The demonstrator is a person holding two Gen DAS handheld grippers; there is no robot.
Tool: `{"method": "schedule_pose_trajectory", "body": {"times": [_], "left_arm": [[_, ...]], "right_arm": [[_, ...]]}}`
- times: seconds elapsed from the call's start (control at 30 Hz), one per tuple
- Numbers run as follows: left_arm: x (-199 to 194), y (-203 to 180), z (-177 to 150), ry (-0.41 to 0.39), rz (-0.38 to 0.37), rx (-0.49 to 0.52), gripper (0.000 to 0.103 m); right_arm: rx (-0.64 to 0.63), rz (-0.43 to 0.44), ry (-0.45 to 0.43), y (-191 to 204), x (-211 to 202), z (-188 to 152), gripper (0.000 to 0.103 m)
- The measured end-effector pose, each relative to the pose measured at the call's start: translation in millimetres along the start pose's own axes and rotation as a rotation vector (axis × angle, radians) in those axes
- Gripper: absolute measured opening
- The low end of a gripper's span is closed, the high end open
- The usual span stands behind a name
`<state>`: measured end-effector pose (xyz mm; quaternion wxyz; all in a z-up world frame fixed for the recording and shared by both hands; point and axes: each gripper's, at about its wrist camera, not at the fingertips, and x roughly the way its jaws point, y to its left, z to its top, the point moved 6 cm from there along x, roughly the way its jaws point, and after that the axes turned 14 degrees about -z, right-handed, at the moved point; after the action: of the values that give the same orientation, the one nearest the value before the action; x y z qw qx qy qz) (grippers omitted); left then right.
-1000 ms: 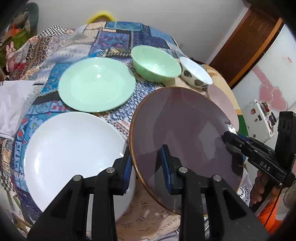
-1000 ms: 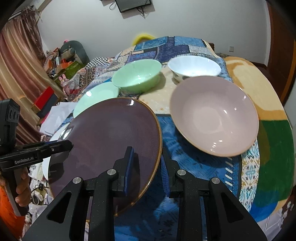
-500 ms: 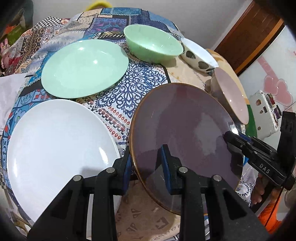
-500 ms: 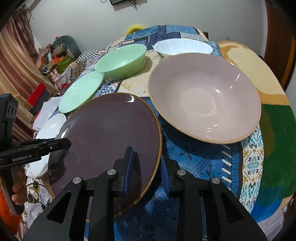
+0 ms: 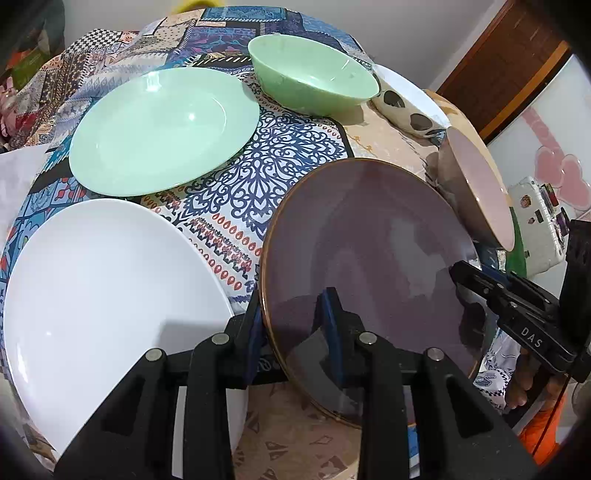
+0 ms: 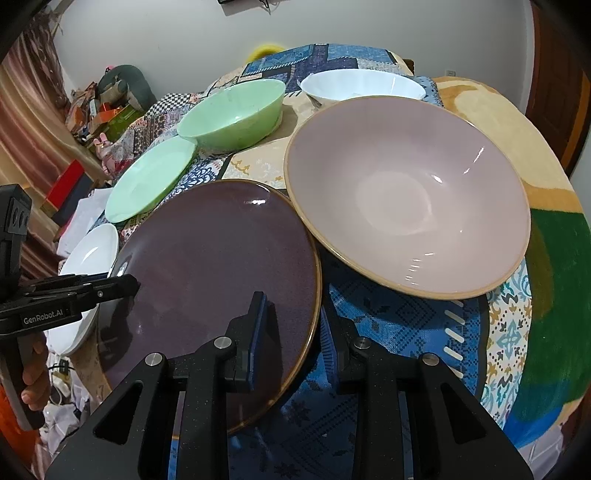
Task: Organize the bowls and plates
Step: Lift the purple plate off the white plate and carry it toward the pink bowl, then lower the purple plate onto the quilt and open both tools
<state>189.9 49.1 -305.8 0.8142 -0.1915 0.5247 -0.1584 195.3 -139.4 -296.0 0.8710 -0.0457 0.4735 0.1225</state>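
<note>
Both grippers pinch the purple plate (image 5: 369, 251) by opposite rim edges: the left gripper (image 5: 291, 325) at one side, the right gripper (image 6: 291, 328) at the other. Beyond the right fingers sits the pink bowl (image 6: 406, 192); left of the left fingers, a white plate (image 5: 103, 288).

left gripper (image 5: 293, 325) fingers clamped; right gripper (image 6: 293, 325) fingers clamped, opposite side.

White wall (image 6: 332, 29), brown wooden door (image 5: 509, 55), reddish curtain (image 6: 22, 122)
</note>
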Motion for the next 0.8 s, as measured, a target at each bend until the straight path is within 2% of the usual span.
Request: {"method": "schedule_pose_trajectory", "body": {"times": [0.23, 0.37, 0.5, 0.8], "left_arm": [[-8.7, -4.4, -3.3, -0.012, 0.038, 0.036, 0.03], [-20.6, -8.5, -4.7, -0.03, 0.029, 0.037, 0.031], [-40.5, -19.0, -6.4, -0.071, 0.027, 0.069, 0.043], [-105.1, -29.6, -8.6, -0.217, 0.051, 0.116, 0.064]], "right_arm": [[-0.003, -0.011, -0.017, -2.4, -17.1, -0.5, 0.028], [-0.001, -0.005, -0.045, 0.7, -32.9, 2.6, 0.029], [-0.017, 0.0, -0.088, 9.4, -51.4, 7.4, 0.033], [-0.058, 0.041, -0.176, 47.0, -79.6, 24.6, 0.055]]}}
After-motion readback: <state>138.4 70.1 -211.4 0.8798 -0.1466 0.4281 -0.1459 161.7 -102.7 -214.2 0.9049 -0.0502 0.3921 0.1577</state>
